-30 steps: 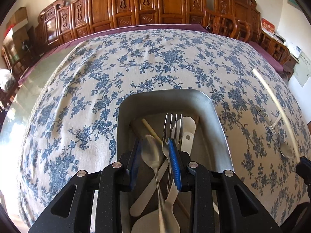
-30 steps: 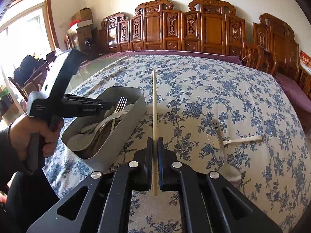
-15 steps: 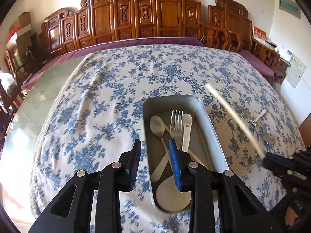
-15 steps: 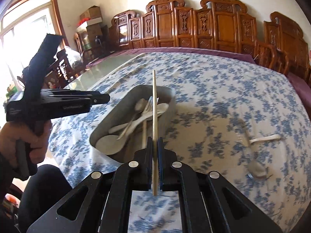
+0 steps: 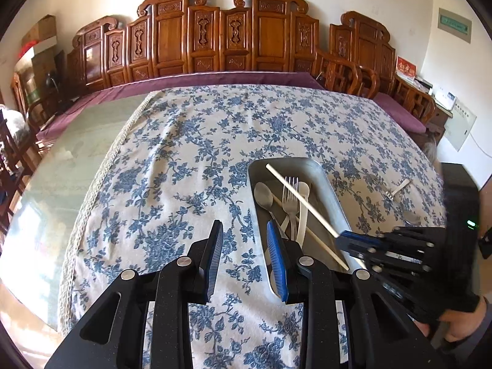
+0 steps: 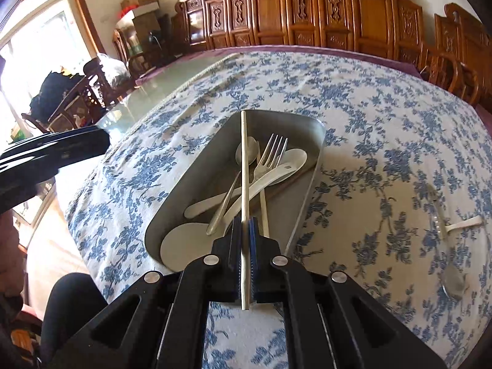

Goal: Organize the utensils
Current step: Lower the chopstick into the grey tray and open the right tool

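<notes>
Chopstick (image 6: pixel 244 166) clamped in right gripper (image 6: pixel 245 264), hovering over tray (image 6: pixel 313 166), not yet dropped. Left gripper (image 5: pixel 246 258) jaws apart, empty, beside tray. Tray holds spoons, fork (image 6: pixel 270 153), second chopstick. Beyond: fork (image 6: pixel 458 224), spoon (image 6: pixel 455 283) left on cloth (image 6: pixel 369 92).

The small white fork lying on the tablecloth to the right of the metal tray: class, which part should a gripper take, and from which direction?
Grip the small white fork by its handle, coming straight down from above with the fingers across the shaft. It lies flat on the tablecloth, so there is no room beneath it. Its tine end sits close against the metal spoon beside it, while the handle end points away and lies free.
</notes>
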`<state>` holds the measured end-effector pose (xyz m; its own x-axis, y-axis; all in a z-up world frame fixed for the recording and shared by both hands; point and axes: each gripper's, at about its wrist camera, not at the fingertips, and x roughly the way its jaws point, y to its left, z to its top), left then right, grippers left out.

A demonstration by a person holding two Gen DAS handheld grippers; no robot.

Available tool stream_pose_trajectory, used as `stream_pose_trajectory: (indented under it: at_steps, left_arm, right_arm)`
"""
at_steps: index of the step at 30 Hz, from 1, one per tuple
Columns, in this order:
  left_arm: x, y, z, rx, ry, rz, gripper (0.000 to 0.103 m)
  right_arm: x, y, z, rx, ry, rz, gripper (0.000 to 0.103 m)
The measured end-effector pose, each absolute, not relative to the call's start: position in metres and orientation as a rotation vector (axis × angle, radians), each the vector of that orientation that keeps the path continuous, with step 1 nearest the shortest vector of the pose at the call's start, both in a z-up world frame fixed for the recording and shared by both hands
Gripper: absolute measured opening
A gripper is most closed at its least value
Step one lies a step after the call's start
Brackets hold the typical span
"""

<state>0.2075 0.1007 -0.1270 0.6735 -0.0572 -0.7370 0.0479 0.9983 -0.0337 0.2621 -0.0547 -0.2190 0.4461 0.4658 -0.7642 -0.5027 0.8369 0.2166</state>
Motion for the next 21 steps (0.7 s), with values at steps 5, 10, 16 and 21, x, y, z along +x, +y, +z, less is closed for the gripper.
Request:
stream_pose_trajectory:
  at_steps: [5, 10, 16, 21]
  left_arm:
    - [0.196, 0.107, -0.125, -0.018, 0.821, -0.068, 0.028]
    - [0.189, 0.112, -0.127, -0.019, 0.819, -0.077, 0.029]
    - [0.184, 0.114, -0.129, -0.022, 0.824, -0.081, 0.029]
    - [0.179, 0.112, -0.125, -0.019, 0.819, -0.082, 0.03]
  right_arm:
    - [0.273, -0.048, -0.228, -0.024, 0.969, 0.587, 0.006]
    - [0.274, -0.041, -0.236, -0.022, 0.99, 0.587, 0.006]
    - [0.268, -0.036, -0.233, -0.049, 0.961, 0.605, 0.007]
    - [0.258, -0.045, -0.22, -0.081, 0.917, 0.611, 0.007]
